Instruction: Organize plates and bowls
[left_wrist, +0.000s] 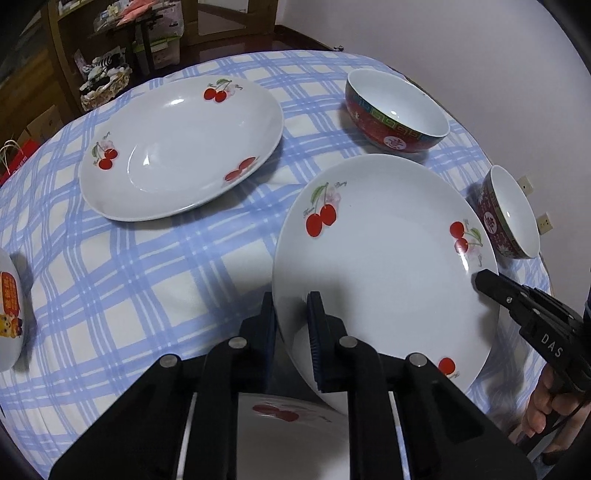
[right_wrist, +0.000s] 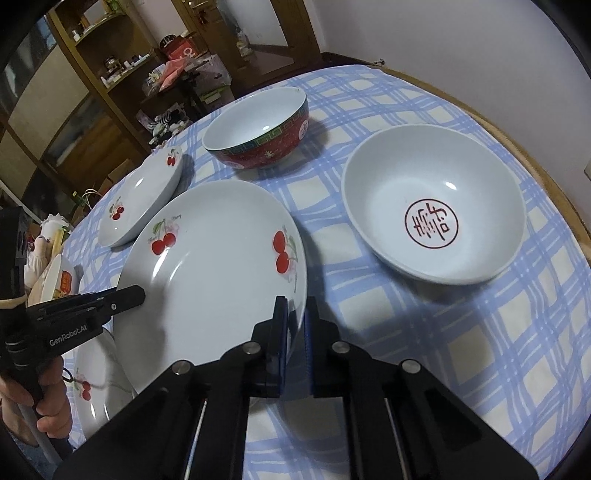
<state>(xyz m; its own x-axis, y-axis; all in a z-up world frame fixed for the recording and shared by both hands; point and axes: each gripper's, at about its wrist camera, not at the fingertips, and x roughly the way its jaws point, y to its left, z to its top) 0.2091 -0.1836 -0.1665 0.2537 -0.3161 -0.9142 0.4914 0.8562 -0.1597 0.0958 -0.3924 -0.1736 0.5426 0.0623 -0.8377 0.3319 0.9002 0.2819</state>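
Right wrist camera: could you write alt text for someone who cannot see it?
Two handheld grippers, the right gripper and the left gripper, clamp opposite rims of a white cherry plate over a blue checked tablecloth. Beyond sit a second cherry plate, a red bowl and a white bowl.

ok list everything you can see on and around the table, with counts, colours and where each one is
held cherry plate: one, white with red cherries, gripped at opposite rims
other cherry plates: one far left, one beneath the held plate
red-patterned bowls: two, white inside, far side and right
printed dish: one, white with orange print, left edge
tablecloth: one, blue and white check, covers table
shelves: brown, cluttered, behind table
left gripper: black, fingers shut on plate
right gripper: black, fingers shut on plate
hands: two, on handles
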